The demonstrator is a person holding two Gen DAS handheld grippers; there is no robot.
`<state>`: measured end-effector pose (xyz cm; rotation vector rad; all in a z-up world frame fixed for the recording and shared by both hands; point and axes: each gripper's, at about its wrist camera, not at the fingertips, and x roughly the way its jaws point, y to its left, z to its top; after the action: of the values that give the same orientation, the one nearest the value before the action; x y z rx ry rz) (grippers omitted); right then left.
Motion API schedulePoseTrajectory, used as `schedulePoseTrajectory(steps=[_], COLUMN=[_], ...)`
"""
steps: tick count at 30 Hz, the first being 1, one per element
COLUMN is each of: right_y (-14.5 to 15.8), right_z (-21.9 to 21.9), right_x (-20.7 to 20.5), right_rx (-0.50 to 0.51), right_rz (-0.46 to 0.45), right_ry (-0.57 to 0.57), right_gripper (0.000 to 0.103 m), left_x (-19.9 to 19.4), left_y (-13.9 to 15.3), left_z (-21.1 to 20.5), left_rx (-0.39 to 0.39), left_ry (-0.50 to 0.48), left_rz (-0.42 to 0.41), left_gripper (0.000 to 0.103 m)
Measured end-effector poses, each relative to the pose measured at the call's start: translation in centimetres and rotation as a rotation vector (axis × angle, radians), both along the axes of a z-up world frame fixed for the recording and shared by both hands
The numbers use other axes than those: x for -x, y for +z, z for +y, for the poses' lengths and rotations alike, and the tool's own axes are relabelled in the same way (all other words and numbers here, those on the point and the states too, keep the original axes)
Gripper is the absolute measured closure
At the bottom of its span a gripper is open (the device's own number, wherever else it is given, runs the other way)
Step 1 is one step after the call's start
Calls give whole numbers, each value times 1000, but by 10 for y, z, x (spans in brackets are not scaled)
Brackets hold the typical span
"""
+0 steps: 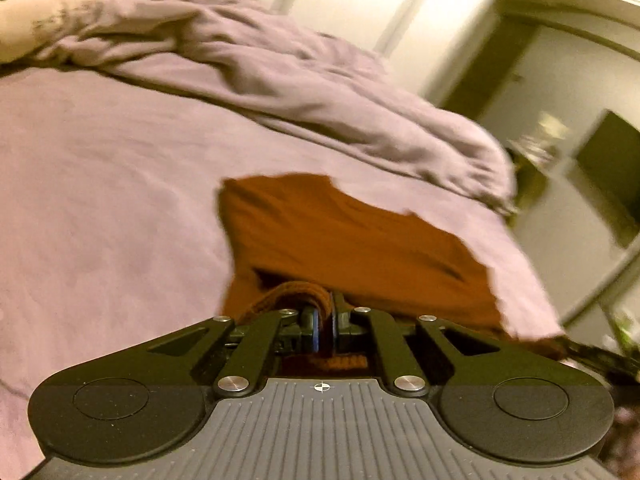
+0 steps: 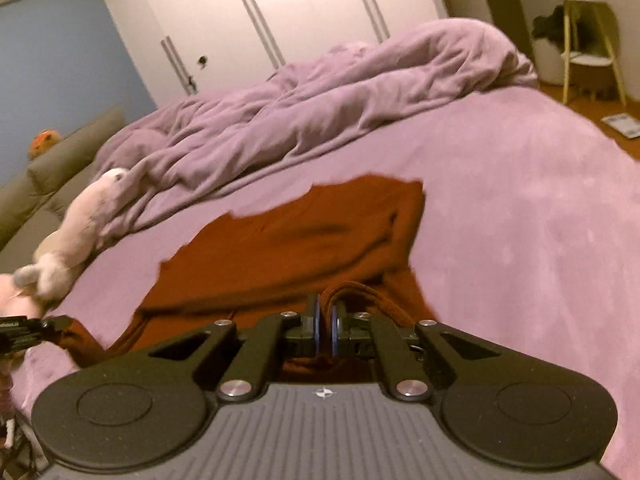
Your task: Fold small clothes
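Rust-orange knit garment (image 1: 344, 236) is spread on the mauve bed sheet (image 1: 100, 184), near edge lifted. Left tool (image 1: 325, 326) is clamped on a ribbed hem band; right tool (image 2: 325, 330) is pinched on the same ribbed edge at the other corner. Fabric is judged light, soft and limp, not slippery; sagging between the two holds is expected. The thicker ribbed hem is judged the best purchase. Surface is matte with shallow creases. A rumpled mauve duvet (image 2: 320, 92) and a pale plush toy (image 2: 80, 224) are noted behind.
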<state>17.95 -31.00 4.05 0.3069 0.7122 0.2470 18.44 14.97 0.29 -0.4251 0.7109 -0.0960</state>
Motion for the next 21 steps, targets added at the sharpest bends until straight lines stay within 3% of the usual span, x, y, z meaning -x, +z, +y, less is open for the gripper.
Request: schedulePoseTrajectory(steps=[2, 5, 7, 9, 10, 12, 15, 19, 21], right_y=[-7, -17, -19, -22, -24, -32, -43, -51, -53], right_z=[4, 5, -1, -9, -12, -12, -5, 14, 22], right_x=[-20, -39, -41, -39, -36, -38, -46, -56, -64], right_rx=[34, 69, 68, 77, 95, 148, 187, 276, 320], right_rz=[9, 25, 11, -2, -9, -5, 28, 22, 19], right_ry=[-24, -41, -59, -51, -39, 8, 53, 120, 137], right_gripper=[98, 96, 92, 87, 84, 64, 63, 63, 63], left_x=[-19, -26, -19, -15, -15, -21, -30, -41, -45], left_y=[-13, -26, -26, -29, -30, -40, -54, -64, -68], left_z=[-2, -1, 10, 18, 20, 18, 16, 12, 9], left_rx=[-51, -106, -97, -78, -83, -125, -136, -108, -109], left_ry=[39, 83, 85, 52, 33, 1, -22, -27, -38], left_rz=[33, 64, 49, 40, 45, 83, 137, 145, 145], left_gripper=[94, 80, 68, 49, 46, 43, 41, 41, 46])
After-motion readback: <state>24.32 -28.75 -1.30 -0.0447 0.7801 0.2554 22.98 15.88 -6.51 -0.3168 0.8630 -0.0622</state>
